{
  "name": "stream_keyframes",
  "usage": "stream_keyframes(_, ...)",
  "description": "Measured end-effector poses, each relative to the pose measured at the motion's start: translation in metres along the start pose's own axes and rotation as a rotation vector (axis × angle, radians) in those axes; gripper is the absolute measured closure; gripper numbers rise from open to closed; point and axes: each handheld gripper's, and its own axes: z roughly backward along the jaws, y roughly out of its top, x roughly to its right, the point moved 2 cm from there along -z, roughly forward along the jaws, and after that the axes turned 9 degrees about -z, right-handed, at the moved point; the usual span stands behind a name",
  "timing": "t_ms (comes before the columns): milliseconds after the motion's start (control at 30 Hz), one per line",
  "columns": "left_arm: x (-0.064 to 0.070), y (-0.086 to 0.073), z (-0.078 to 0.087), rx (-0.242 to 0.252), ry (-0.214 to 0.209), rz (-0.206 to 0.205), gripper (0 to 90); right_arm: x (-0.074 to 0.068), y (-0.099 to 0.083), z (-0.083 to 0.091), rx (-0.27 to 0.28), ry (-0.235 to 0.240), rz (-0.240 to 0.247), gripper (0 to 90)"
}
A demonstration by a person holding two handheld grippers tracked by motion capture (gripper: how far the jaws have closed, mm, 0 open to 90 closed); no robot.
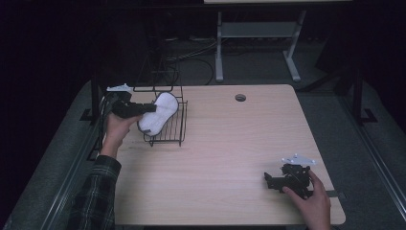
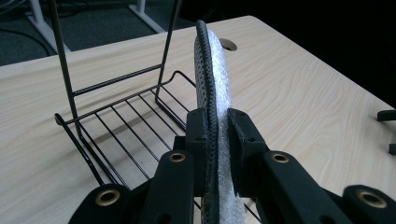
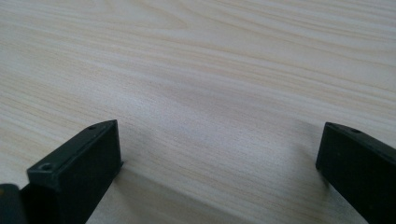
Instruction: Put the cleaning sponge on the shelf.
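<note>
A white padded insole-shaped piece [image 1: 159,113] with a dark edge is held on its side over a black wire rack [image 1: 173,130] at the table's back left. My left gripper [image 1: 149,109] is shut on it; in the left gripper view the piece [image 2: 212,74] stands edge-up between the closed jaws, above the rack's floor bars [image 2: 126,121]. My right gripper [image 1: 266,180] rests near the table's front right corner, open. In the right gripper view its jaws stand wide apart over bare wood, gripper [image 3: 219,154] holding nothing.
The light wooden table [image 1: 230,143] has a round cable hole [image 1: 240,97] near its back edge. A white desk frame [image 1: 258,38] and cables lie on the floor behind. The rack's tall wire back [image 1: 158,72] rises at the table's back left.
</note>
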Motion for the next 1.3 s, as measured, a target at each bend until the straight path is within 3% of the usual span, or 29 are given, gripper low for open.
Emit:
stream_keyframes(233,-0.008,-0.007,-0.010,-0.023,0.011,0.027,78.9,0.000,0.000,0.000,0.000,0.000,0.000,0.0)
stream_keyframes(533,-0.018,-0.012,-0.013,-0.033,0.059,0.038,77.4,0.000,0.000,0.000,0.000,0.000,0.000,0.0)
stream_keyframes(1000,-0.024,-0.017,-0.023,-0.102,0.192,-0.011,69.8,0.000,0.000,0.000,0.000,0.000,0.000,0.0)
stream_keyframes(1300,-0.026,-0.022,-0.028,-0.128,0.213,-0.009,66.1,0.000,0.000,0.000,0.000,0.000,0.000,0.0)
